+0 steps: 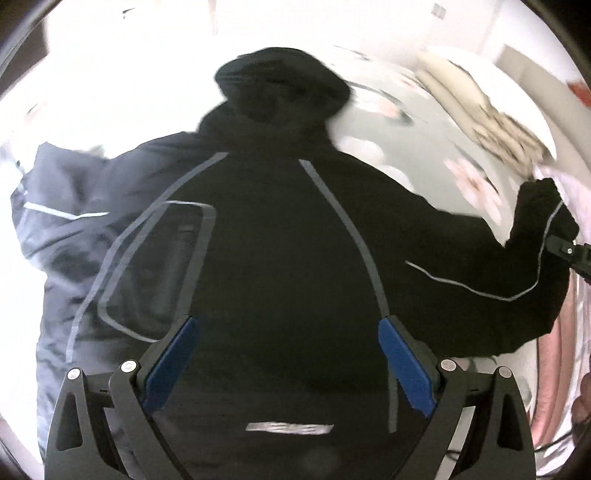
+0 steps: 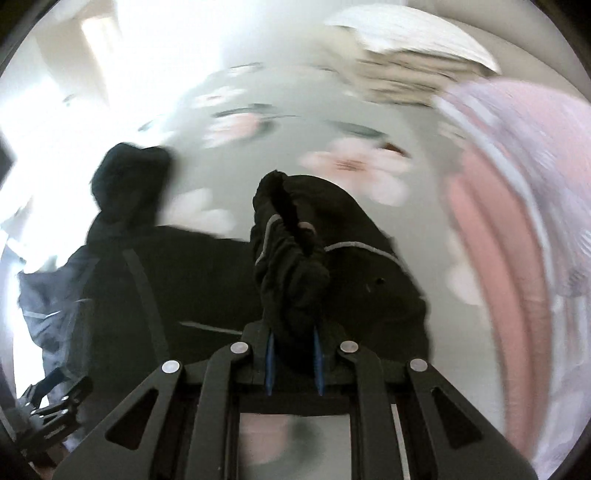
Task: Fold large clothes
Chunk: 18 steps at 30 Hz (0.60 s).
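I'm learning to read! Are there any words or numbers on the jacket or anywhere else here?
No text here can be read.
Jacket: a small silvery mark near the hem, between the open fingers of the left gripper, might be a logo, but it is too blurred to read.
Right gripper, shut on the sleeve: no writing shows.
Flowered sheet: only flowers, no words.

A pale grey-green bedsheet (image 2: 295,177) printed with large pink flowers (image 2: 354,166) covers the bed. At its far side lies a blurred stack of cream and beige folded linens (image 2: 402,70), with pink-and-white striped fabric (image 2: 517,206) just beside it. White walls (image 1: 480,22) stand behind, and strong light washes out the left side.
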Tool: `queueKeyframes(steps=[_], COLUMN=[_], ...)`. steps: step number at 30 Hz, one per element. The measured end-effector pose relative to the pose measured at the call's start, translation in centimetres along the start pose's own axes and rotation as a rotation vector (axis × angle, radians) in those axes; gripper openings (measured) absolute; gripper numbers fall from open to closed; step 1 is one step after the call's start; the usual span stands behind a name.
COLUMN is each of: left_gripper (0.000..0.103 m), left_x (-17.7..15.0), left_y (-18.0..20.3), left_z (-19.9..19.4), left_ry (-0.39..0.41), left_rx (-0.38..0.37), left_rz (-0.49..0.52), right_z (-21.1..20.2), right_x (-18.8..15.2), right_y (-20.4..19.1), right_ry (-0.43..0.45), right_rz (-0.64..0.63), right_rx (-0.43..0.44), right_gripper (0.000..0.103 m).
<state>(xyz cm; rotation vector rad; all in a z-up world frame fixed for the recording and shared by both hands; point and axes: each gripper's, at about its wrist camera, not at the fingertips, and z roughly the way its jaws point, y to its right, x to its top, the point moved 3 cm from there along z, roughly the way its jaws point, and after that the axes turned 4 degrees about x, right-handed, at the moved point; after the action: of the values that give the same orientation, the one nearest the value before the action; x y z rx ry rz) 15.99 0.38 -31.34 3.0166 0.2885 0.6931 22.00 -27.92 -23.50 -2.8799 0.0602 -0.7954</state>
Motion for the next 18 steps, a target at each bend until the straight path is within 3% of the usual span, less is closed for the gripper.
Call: queueKeyframes(steps=[5, 10, 14, 18], left_gripper=[0.098, 0.098, 0.098, 0.098], left_x=[1.1, 1.3, 0.9, 0.7], left_y=[-8.2, -16.3, -21.3, -25.0], left_z=[-1.1, -0.8, -0.4, 0.3], left_ry=[0.013, 0.011, 0.006, 0.001], left_rx=[0.008, 0.061, 0.079, 0.103], left_rz=[-0.062, -0.120, -0.185, -0.220], right_z=[2.5, 8.3, 14.1, 19.1], right_x=[0.3, -1.3, -4.5, -8.0], right_y=[-13.1, -24.4, -32.2, -36.5], right_ry=[-0.001, -0.064, -0.165, -0.257], right_rz=[-0.094, -0.157, -0.236, -0.296], right_rx=[0.089, 0.169, 0.215, 0.243], right_gripper=[0.018, 0.018, 0.018, 0.019])
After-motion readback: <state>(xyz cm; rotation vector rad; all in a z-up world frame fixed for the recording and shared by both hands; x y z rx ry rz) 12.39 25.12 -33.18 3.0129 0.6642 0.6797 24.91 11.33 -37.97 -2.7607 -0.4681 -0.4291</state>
